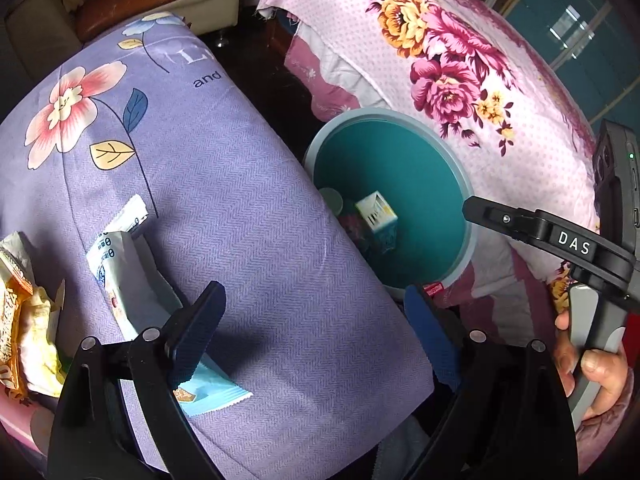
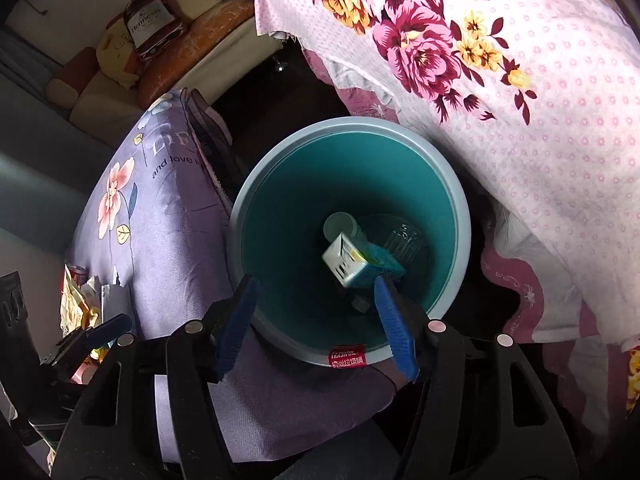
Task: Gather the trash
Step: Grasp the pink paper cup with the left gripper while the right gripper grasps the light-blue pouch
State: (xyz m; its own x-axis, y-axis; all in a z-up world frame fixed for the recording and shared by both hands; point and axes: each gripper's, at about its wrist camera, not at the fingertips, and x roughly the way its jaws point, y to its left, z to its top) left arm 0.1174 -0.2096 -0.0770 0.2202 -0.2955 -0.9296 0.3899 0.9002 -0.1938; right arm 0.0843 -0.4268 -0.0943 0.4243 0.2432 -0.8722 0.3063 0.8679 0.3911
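A teal trash bin [image 1: 440, 184] [image 2: 280, 216] stands between a purple flowered cushion and a pink flowered cover. Inside lie a small white and blue carton [image 1: 377, 210] [image 2: 352, 266], a pale cup [image 2: 340, 227] and a clear glass [image 2: 404, 240]. My right gripper [image 2: 320, 312] is open and empty right above the bin mouth; it shows at the right of the left wrist view [image 1: 520, 228]. My left gripper [image 1: 316, 328] is open over the purple cushion [image 1: 200, 180], its left finger above a white and blue wrapper [image 1: 132, 276]. Orange and yellow wrappers [image 1: 24, 320] lie at the far left.
The pink flowered cover [image 1: 480, 80] [image 2: 520, 100] rises right of the bin. A sofa [image 2: 120, 60] with a Hennessy box [image 2: 148, 26] stands at the back. Dark floor [image 1: 260, 72] lies beyond the bin. The left gripper and wrappers [image 2: 80, 300] show at the left of the right wrist view.
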